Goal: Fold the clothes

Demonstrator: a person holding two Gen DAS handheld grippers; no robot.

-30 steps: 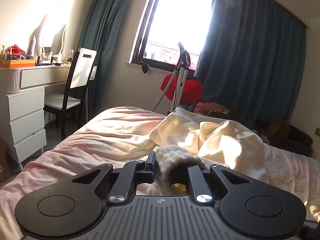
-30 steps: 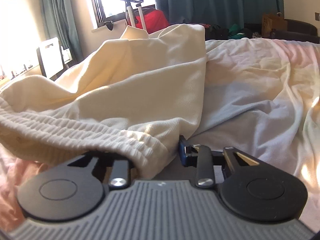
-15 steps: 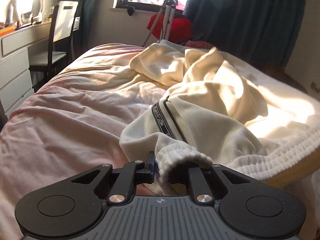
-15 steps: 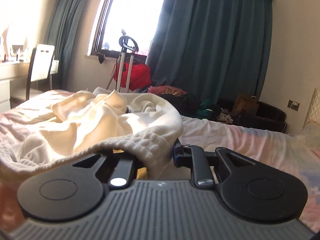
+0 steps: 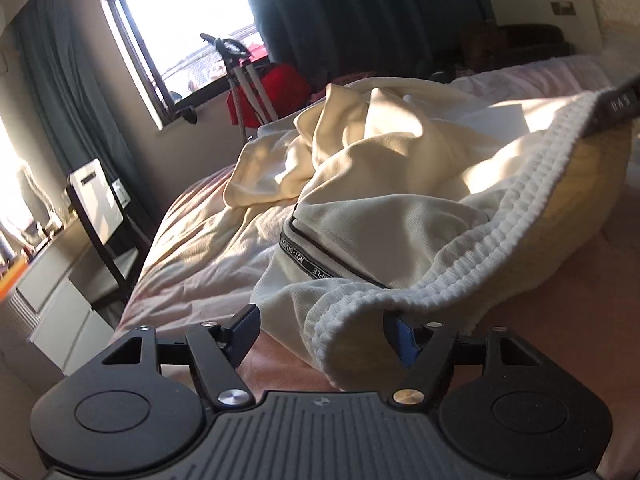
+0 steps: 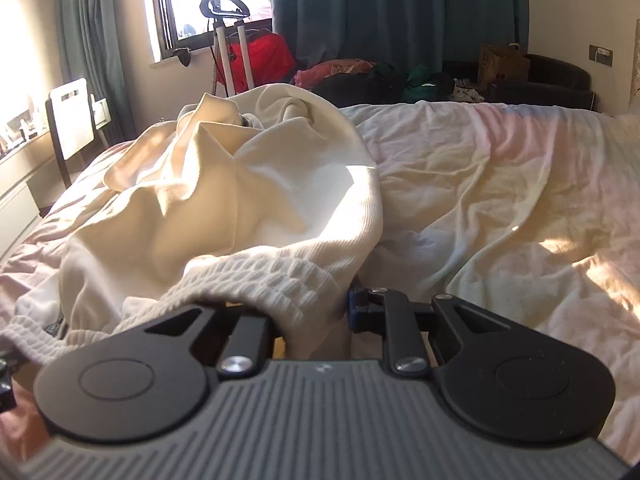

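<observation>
A cream garment (image 5: 392,184) with a ribbed hem and a black zip strip lies crumpled on the bed (image 5: 208,248). My left gripper (image 5: 324,336) is open, its jaws wide apart, and the ribbed hem (image 5: 348,320) rests loose between them. My right gripper (image 6: 312,316) is shut on the ribbed hem (image 6: 280,280) of the same garment (image 6: 224,200), whose cloth drapes over the left finger. The other gripper's tip shows at the far right of the left wrist view (image 5: 616,104), holding the hem up.
The bed sheet (image 6: 500,200) is pale pink and wrinkled. A white chair (image 5: 100,204) and a dresser (image 5: 48,280) stand left of the bed. A red bag (image 6: 264,56), a steamer stand and piled clothes sit under the window by dark curtains.
My left gripper has opened and let go of the ribbed hem; it tilted and swung right. My right gripper has lowered toward the bed, still holding the hem.
</observation>
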